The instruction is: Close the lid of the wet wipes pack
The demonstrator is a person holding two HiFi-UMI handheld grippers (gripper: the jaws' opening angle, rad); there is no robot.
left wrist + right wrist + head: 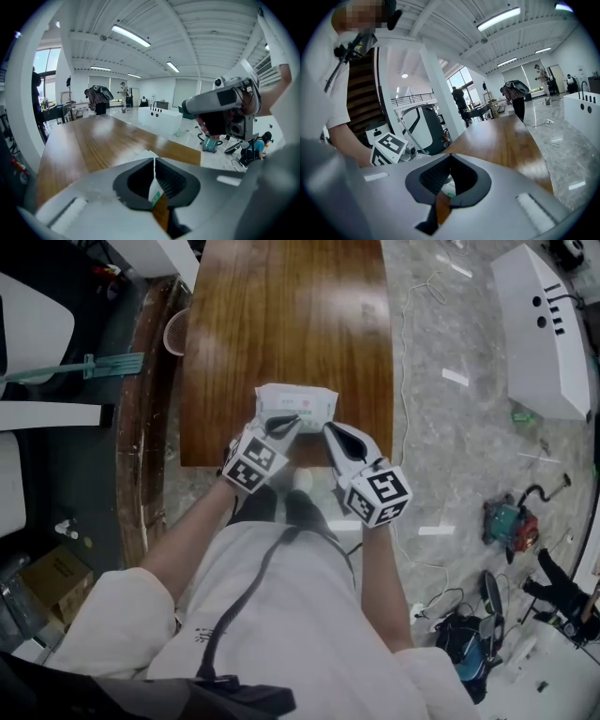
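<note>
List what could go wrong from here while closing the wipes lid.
1. The left hand-held gripper pinches only the thin lid flap; the flap could slip out or tear.
2. The wipes pack lies close to the table's near edge. A pull may drag it off, as the right hand-held gripper seems to sit only at its corner.

Bright, even indoor light. Ceiling strip lights (131,36) at 11 o'clock in the left gripper view; window (47,58) blown out at 9. Soft glare on table (281,315), 12 o'clock in the head view; wet wipes pack (296,407) washed near white. Gripper views fisheye, corners black; left gripper (153,160) body out of focus.
</note>
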